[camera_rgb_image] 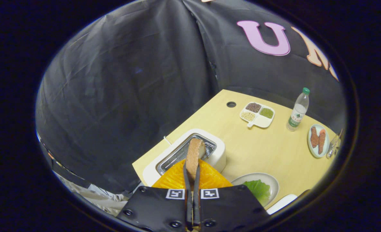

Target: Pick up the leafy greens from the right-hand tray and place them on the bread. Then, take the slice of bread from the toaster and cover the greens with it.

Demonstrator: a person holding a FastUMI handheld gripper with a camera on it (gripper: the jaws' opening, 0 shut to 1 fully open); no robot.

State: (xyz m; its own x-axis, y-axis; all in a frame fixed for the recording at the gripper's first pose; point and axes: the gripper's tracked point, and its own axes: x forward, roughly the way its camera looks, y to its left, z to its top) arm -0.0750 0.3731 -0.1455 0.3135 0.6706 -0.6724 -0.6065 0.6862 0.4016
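Note:
My gripper (pixel 192 167) is shut on a slice of bread (pixel 195 154), which stands on edge between the two orange fingers (pixel 209 177) above the white toaster (pixel 217 151). The slice is lifted clear of the toaster's open metal slot (pixel 177 154). To the right of the fingers a white plate (pixel 271 180) holds a green leafy piece (pixel 258 189); whatever lies under the leaf is hidden.
On the wooden table (pixel 258 148) stand a divided dish of beans (pixel 257 114), a clear bottle with a green cap (pixel 298 111), and a plate with orange-red pieces (pixel 318 140). A white tray edge (pixel 282 203) lies near the leaf plate. Black cloth walls close the back.

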